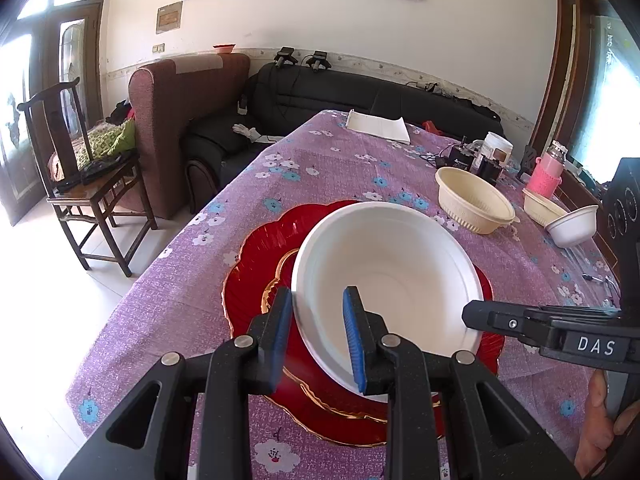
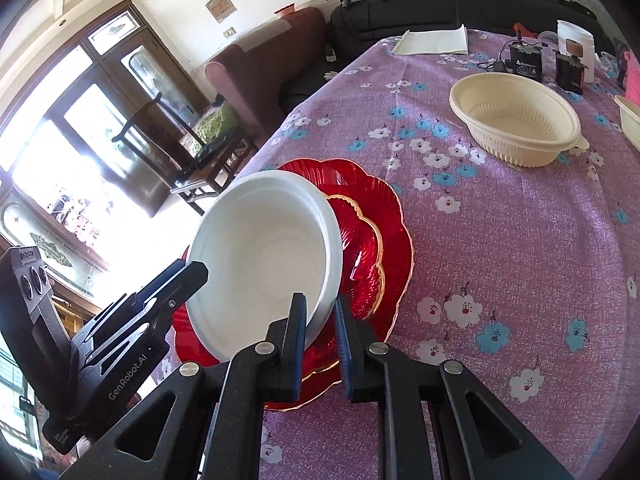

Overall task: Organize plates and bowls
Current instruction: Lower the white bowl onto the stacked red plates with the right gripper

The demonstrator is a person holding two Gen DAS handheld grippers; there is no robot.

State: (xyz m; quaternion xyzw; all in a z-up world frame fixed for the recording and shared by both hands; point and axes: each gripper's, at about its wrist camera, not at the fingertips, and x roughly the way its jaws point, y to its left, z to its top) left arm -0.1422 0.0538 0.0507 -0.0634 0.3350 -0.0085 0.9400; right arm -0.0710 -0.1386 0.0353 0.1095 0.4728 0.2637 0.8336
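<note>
A large white bowl [image 1: 392,276] sits tilted on stacked red plates with gold rims [image 1: 260,264] on the purple flowered tablecloth. My left gripper [image 1: 318,334] straddles the bowl's near rim, one blue pad outside and one inside, with a gap showing at the pads. My right gripper [image 2: 320,340] straddles the opposite rim of the same bowl [image 2: 268,256], jaws close around it above the red plates [image 2: 372,232]. The right gripper's fingers [image 1: 520,322] also show in the left wrist view. A cream ribbed bowl [image 1: 474,200] stands farther back, also in the right wrist view [image 2: 516,118].
A second cream bowl [image 1: 540,206] and a small white bowl [image 1: 572,224] stand at the right. A pink bottle [image 1: 546,174], a white jar [image 1: 496,148], black devices [image 1: 464,158] and a folded white cloth [image 1: 378,126] lie at the table's far end. A wooden chair [image 1: 92,176] stands left.
</note>
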